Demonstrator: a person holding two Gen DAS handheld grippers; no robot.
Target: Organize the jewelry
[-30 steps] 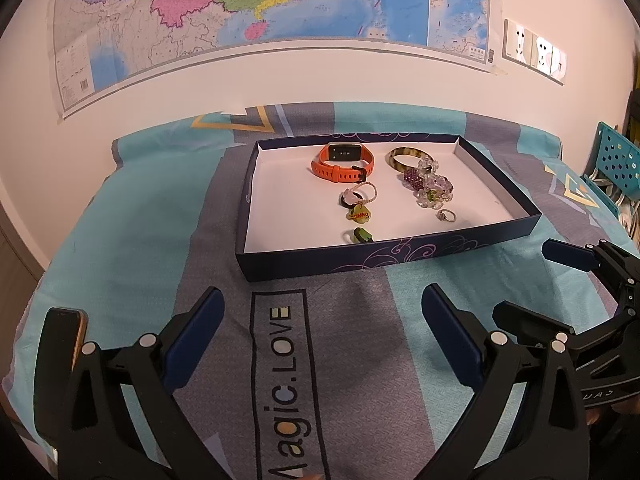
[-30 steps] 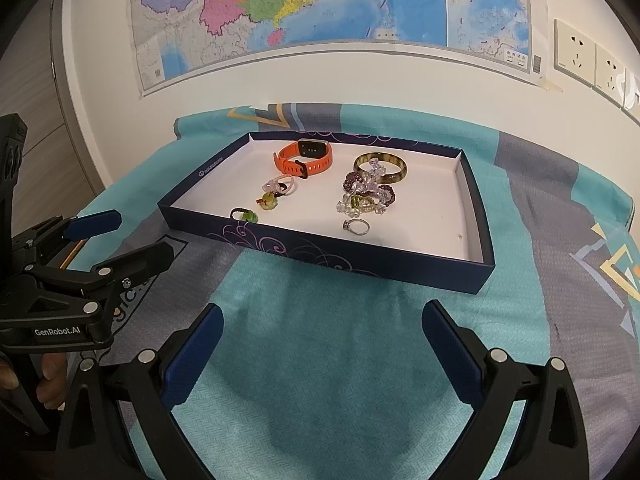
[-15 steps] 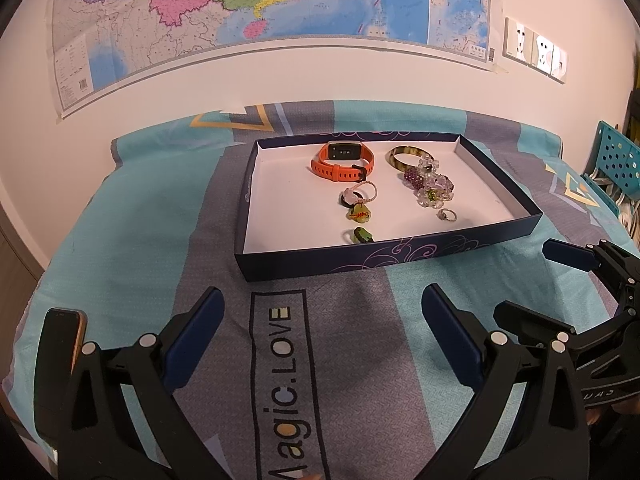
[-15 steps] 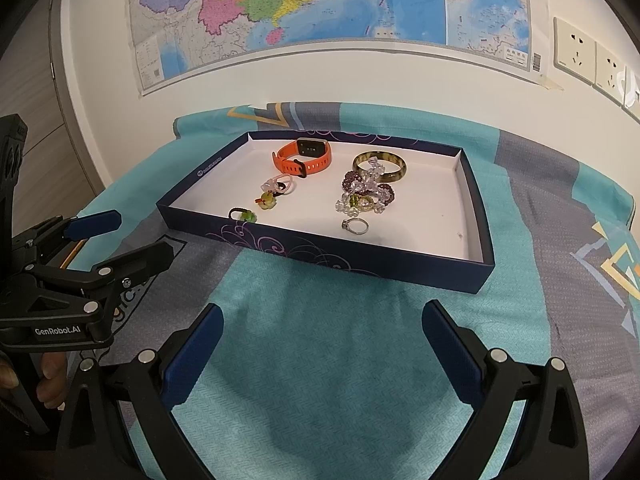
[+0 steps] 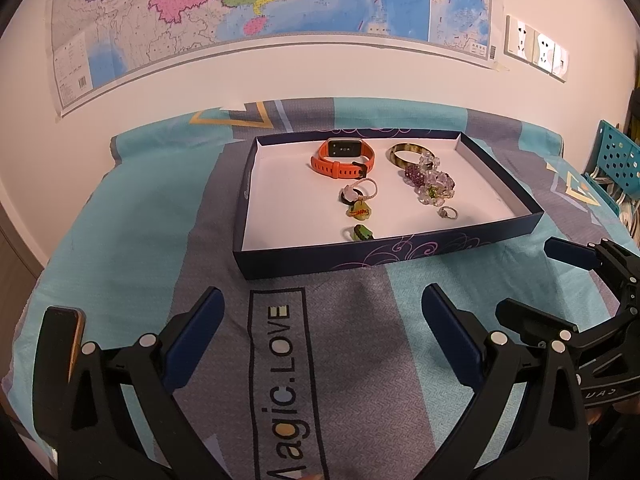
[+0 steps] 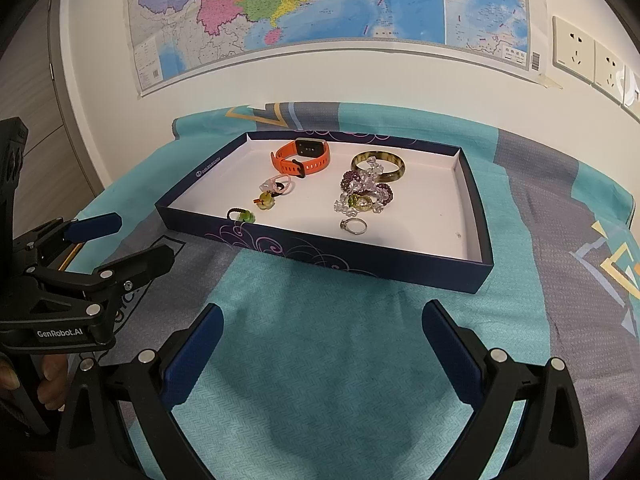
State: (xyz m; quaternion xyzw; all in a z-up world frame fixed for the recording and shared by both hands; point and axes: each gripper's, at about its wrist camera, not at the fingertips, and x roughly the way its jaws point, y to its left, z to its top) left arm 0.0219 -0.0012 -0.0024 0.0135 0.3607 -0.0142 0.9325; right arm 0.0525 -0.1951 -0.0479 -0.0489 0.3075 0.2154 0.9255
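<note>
from the left wrist view, the left claw (image 5: 320, 332) hangs low over a teal and grey cloth (image 5: 132, 232) printed with "magic.love", its blue-padded fingers (image 5: 192, 332) spread wide with nothing between them. just past it sits a shallow dark blue box tray (image 5: 360, 258) with a white floor, and all the jewelry lies inside: an orange smartwatch (image 5: 343, 158) at the far side, a brown bangle (image 5: 406, 155) to its right, a heap of purple and clear bead bracelets (image 5: 430, 184) touching the bangle's near edge, a small silver ring (image 5: 448, 212) just in front of the beads, a pink cord with a yellow-green pendant (image 5: 359, 202) near the middle, and a green-stone ring (image 5: 360, 233) close to the tray's near wall. the right claw (image 5: 536, 280) shows at the right edge, also gaping and empty, well short of the tray. a phone (image 5: 60, 344) lies on the cloth at the left edge, and a wall map (image 5: 260, 12) hangs behind. from the right wrist view, the right claw (image 6: 320, 332) is wide open over the teal part of the cloth, holding nothing, with the tray (image 6: 320, 254) just ahead and turned at an angle. the smartwatch (image 6: 302, 156), bangle (image 6: 394, 168), bead bracelets (image 6: 364, 196), silver ring (image 6: 354, 226), pendant (image 6: 266, 200) and green-stone ring (image 6: 242, 215) all rest on its white floor. the left claw (image 6: 124, 236) appears at the left, parted and empty, beside the tray's near corner.
</note>
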